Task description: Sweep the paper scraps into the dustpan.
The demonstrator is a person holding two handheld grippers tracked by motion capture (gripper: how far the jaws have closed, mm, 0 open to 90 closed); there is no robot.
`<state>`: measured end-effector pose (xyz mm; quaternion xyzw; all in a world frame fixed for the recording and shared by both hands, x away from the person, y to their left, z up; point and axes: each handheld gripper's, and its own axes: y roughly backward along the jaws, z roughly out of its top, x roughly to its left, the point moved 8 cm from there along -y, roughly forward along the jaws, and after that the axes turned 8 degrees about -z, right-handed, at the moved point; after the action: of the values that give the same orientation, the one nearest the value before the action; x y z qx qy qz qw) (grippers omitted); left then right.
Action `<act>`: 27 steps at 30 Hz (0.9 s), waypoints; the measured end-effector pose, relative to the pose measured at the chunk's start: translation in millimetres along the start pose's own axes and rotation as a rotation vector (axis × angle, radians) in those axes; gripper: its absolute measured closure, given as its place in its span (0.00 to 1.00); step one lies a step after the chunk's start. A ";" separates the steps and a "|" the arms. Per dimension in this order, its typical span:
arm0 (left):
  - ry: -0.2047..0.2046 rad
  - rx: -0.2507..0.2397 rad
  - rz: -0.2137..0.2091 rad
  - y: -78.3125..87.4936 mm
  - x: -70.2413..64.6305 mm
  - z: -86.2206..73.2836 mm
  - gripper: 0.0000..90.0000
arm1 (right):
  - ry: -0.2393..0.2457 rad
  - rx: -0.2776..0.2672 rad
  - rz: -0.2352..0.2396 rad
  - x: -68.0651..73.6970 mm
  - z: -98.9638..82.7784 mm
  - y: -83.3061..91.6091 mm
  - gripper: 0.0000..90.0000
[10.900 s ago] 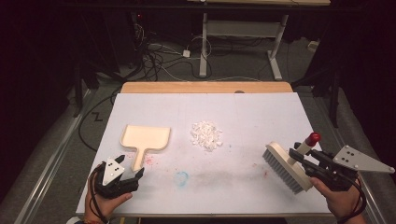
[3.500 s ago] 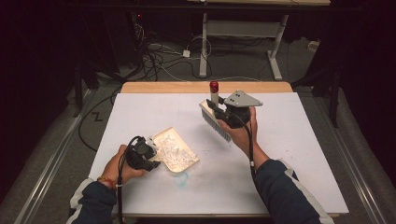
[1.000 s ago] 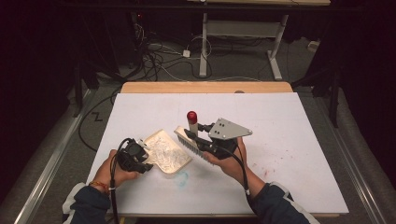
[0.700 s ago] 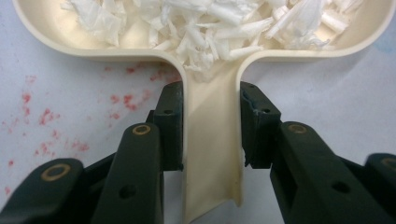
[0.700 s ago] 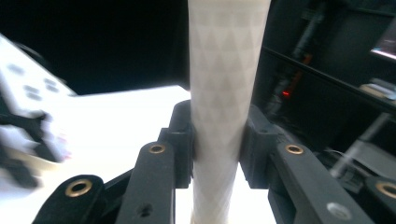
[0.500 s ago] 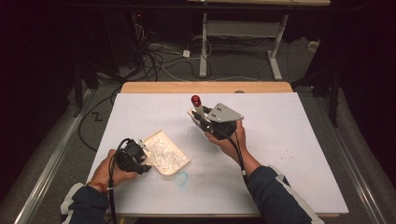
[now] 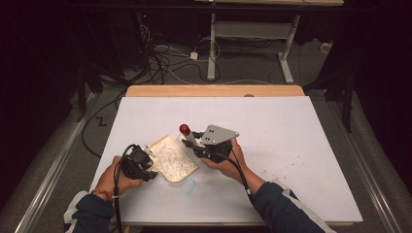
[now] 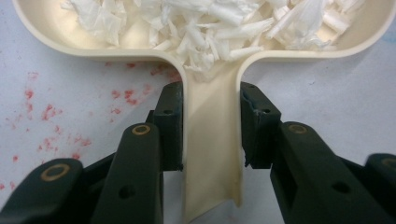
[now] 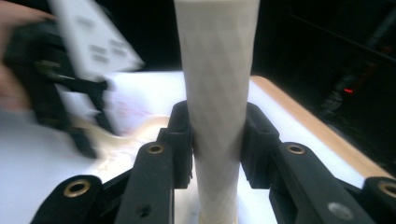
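On the white table (image 7: 291, 136), toward the near edge and left of the middle, the left gripper (image 8: 210, 126) has its two black jaws closed on the flat handle of a cream plastic dustpan (image 8: 212, 154). The dustpan (image 7: 172, 158) is smooth and shallow, with rounded corners. It lies on the table and holds a heap of white shredded paper bits (image 8: 210, 23) that look thin and crinkly. Small red speckles (image 8: 42, 112) dot the table beside the handle. Just right of the dustpan, near the middle of the table, the right gripper (image 9: 217, 140) has its jaws shut tight on the pale, round handle of a brush (image 9: 217, 93), which has a faint bumpy diamond pattern. In the high view the brush (image 7: 188, 137) has a shiny red ball on its end and points away from the near edge. A light wooden strip (image 7: 214, 91) runs along the far edge.
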<state>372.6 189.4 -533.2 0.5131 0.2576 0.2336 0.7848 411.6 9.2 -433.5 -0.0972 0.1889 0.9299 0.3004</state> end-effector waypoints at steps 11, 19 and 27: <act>0.000 0.003 0.002 -0.1 -0.3 0.6 0.70 | -0.017 -0.076 0.066 15.9 29.5 30.7 0.78; -0.006 0.001 0.007 -0.3 -0.4 1.2 0.70 | -0.039 -0.075 0.031 1.7 30.2 38.1 0.78; 0.000 -0.005 0.009 -0.9 -1.1 2.4 0.70 | -0.060 -0.008 0.036 8.2 6.9 30.8 0.78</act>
<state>373.4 186.7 -533.0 0.5122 0.2549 0.2377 0.7850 386.2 -6.8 -420.6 -0.0671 0.1777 0.9383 0.2889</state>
